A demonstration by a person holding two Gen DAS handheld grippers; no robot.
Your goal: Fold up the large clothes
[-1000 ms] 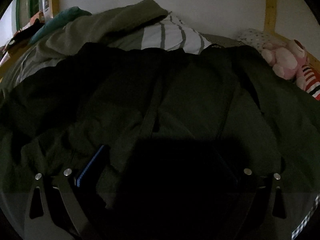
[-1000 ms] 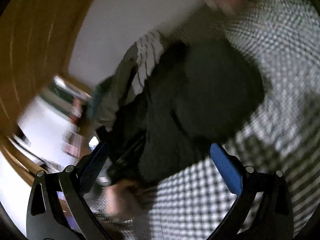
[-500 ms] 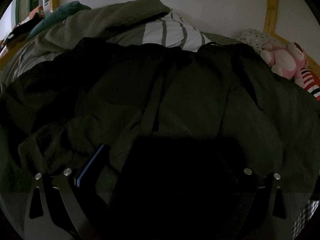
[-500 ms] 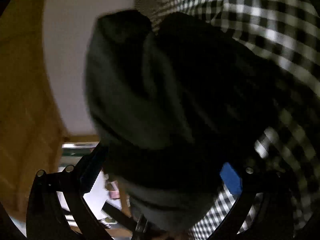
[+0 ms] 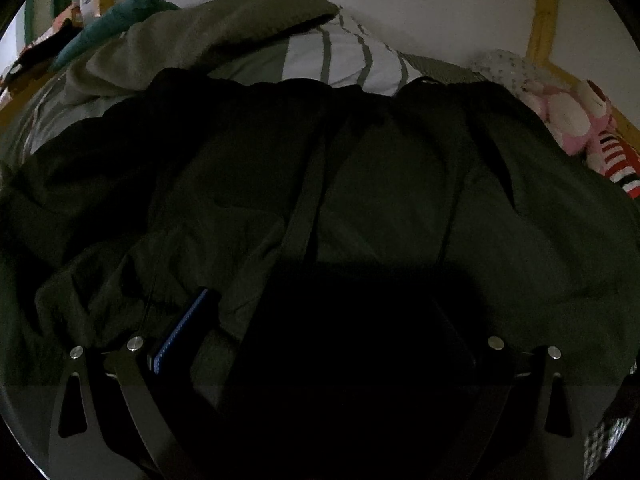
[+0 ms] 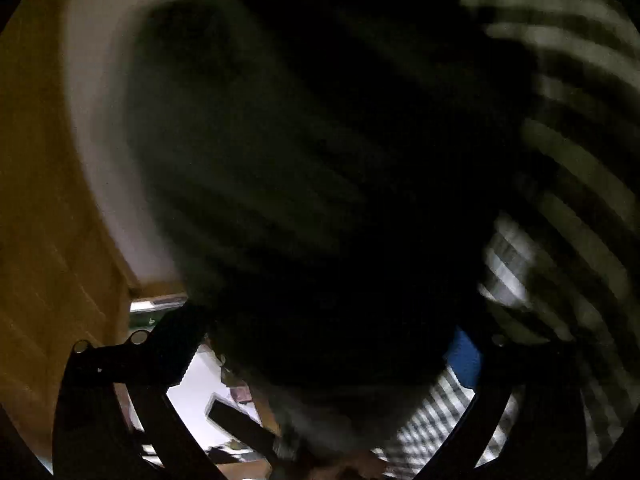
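Here dark jacket (image 5: 360,184) spread over bed; left claw (image 5: 320,320) and right claw (image 6: 320,344) wide open, cloth between fingers.

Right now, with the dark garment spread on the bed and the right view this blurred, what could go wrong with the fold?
1. The left gripper sits buried in the dark green garment; fabric may bunch instead of folding flat.
2. The right gripper view is motion-blurred, so its hold on the cloth cannot be judged; cloth could slip.
3. The pink plush toy touches the garment edge and might be dragged.
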